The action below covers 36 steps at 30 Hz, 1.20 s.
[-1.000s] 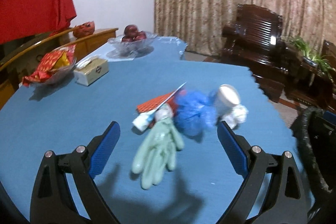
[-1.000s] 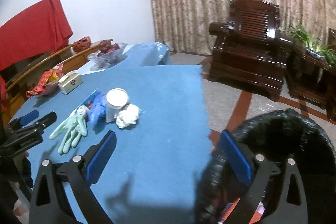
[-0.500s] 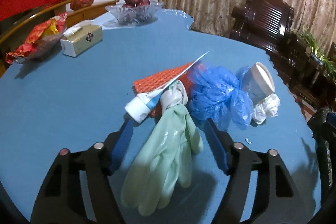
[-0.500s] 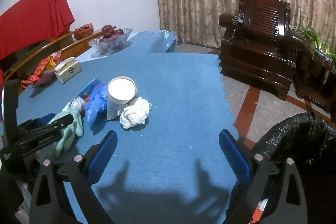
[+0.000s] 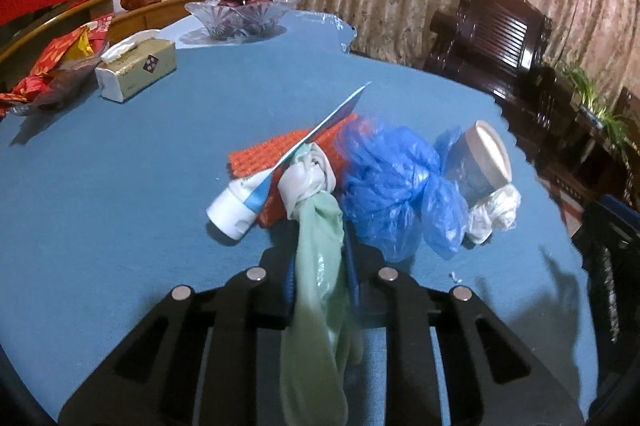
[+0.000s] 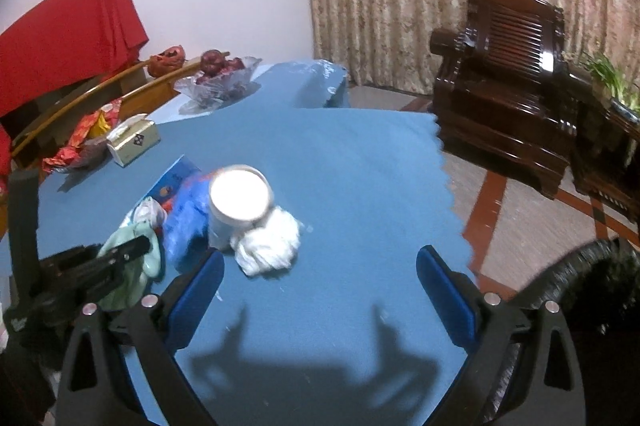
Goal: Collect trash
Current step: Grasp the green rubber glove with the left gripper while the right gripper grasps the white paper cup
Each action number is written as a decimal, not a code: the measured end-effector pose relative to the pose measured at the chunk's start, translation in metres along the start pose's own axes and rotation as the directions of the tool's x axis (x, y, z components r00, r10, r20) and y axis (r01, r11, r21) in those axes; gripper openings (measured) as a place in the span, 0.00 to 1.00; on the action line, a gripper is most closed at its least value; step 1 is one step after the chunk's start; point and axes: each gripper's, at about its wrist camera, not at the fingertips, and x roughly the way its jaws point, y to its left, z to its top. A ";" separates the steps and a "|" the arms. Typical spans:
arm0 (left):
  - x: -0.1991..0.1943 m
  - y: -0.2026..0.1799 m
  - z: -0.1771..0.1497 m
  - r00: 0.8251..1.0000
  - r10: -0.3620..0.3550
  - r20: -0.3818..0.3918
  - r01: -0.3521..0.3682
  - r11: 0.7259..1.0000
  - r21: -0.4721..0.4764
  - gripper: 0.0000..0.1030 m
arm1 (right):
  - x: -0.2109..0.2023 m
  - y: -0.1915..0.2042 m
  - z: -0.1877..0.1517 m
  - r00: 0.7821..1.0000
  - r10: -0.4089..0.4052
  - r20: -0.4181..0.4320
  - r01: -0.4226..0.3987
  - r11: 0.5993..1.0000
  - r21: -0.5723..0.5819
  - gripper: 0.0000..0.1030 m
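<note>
The left gripper (image 5: pixel 319 274) has dropped in over the pale green rubber glove (image 5: pixel 318 266), and its jaws have just been closing until the blue pads pinch it. The right gripper (image 6: pixel 320 290), jaws wide, has swung from the black-lined bin (image 6: pixel 580 290) toward the white paper cup (image 6: pixel 239 200).

Both the left gripper (image 5: pixel 320 274) and right gripper (image 6: pixel 320 290) have black triangular-cutout frames, silver screws, blue pads

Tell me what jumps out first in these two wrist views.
The left gripper, jaws just closed, pinches a pale green glove at the near end of a trash cluster mid-table: toothpaste tube, blue plastic bag, paper cup. The right gripper hangs open before a white wad.
</note>
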 end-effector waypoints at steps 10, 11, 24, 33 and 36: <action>-0.017 0.015 0.016 0.999 -0.002 0.048 0.002 1.000 -0.010 0.19 | 0.049 0.028 0.023 0.997 0.068 -0.048 -0.069 0.997 -0.031 0.89; -0.017 0.015 0.017 0.999 -0.003 0.048 0.003 1.000 -0.008 0.19 | 0.053 0.029 0.024 0.996 0.069 -0.053 -0.070 0.997 -0.032 0.88; -0.014 0.013 0.016 0.999 -0.008 0.039 0.007 1.000 0.006 0.19 | 0.083 0.038 0.026 0.977 0.156 -0.142 -0.163 0.986 -0.039 0.53; -0.028 0.005 0.015 0.998 0.005 0.060 -0.007 1.000 0.021 0.19 | 0.052 0.038 0.027 0.980 0.172 -0.096 -0.177 0.983 -0.049 0.51; -0.038 0.000 0.013 0.997 0.009 0.077 -0.011 1.000 0.026 0.19 | 0.038 0.036 0.024 0.981 0.177 -0.083 -0.181 0.983 -0.039 0.51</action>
